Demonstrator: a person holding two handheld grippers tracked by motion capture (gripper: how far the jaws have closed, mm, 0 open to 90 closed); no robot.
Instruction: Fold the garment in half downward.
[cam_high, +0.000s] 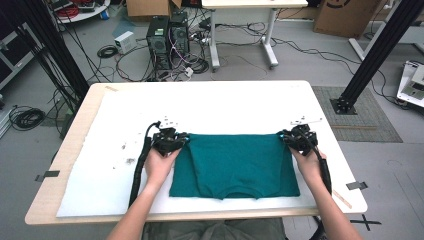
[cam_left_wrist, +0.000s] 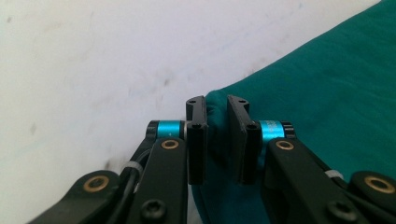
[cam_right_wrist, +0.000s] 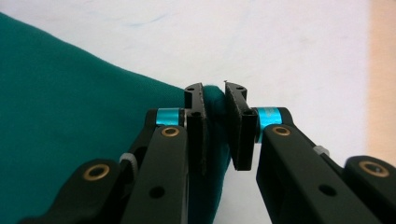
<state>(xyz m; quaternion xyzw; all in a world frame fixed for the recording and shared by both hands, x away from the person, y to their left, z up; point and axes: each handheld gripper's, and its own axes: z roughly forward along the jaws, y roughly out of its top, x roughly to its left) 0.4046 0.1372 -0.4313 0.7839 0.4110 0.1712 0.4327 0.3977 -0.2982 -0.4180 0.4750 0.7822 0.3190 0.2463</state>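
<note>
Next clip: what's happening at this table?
A person holds a black two-jaw gripper in each hand over a teal green T-shirt lying on the white table cover. The left gripper pinches the shirt's far left corner, the right gripper its far right corner. The collar lies towards the person.

A folded garment (cam_high: 235, 165) lies on a sheet (cam_high: 210, 107) covering the worktop (cam_high: 85, 107), toward the near edge and centred. The left claw (cam_high: 175, 141) sits at the garment's far-left corner, the right claw (cam_high: 290, 138) at its far-right corner. Computer towers (cam_high: 167, 37) stand on the floor beyond the worktop.
</note>
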